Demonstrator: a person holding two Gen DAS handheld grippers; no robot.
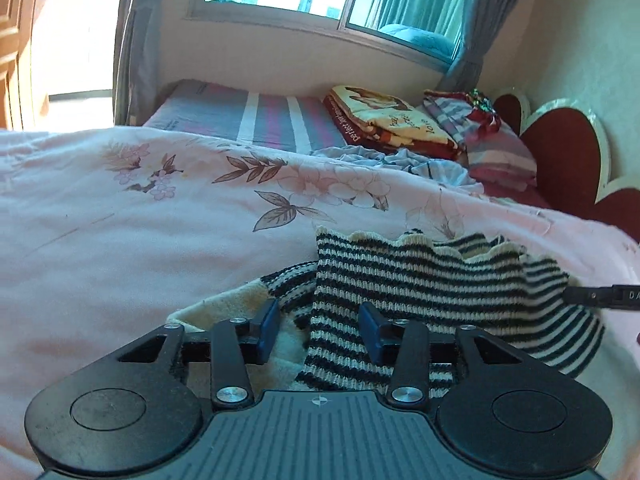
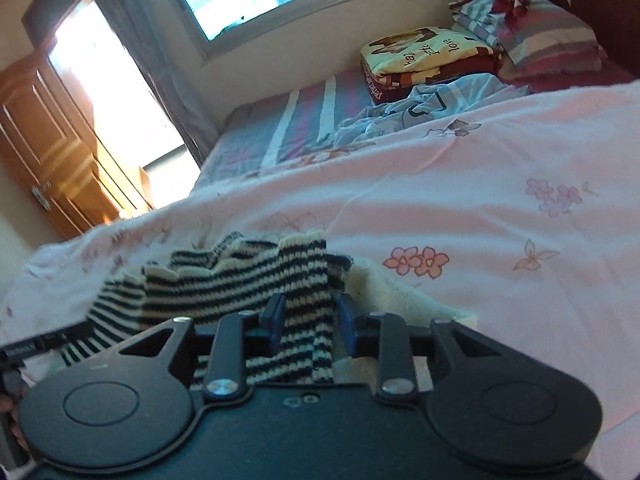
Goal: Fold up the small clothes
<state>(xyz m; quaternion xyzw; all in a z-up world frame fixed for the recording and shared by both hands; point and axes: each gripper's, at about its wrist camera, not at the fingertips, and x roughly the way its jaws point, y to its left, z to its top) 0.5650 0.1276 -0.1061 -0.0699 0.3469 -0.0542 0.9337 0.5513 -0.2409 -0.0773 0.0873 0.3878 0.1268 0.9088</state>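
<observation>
On the pink floral bedspread (image 1: 120, 208) we hold both claws spread over the striped knit garment (image 1: 420, 280) near its front edge, our left claw (image 1: 319, 330) and right claw (image 2: 308, 325) each straddling a fold.

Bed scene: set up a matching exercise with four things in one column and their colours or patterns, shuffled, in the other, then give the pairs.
Things:
1. knit garment
2. bedspread
3. headboard
4. fingertip pads of the left gripper

Looks:
A. dark red with pale trim
B. blue
C. black and cream stripes
D. pink with a flower print

Pairs: 1-C, 2-D, 3-A, 4-B
</observation>
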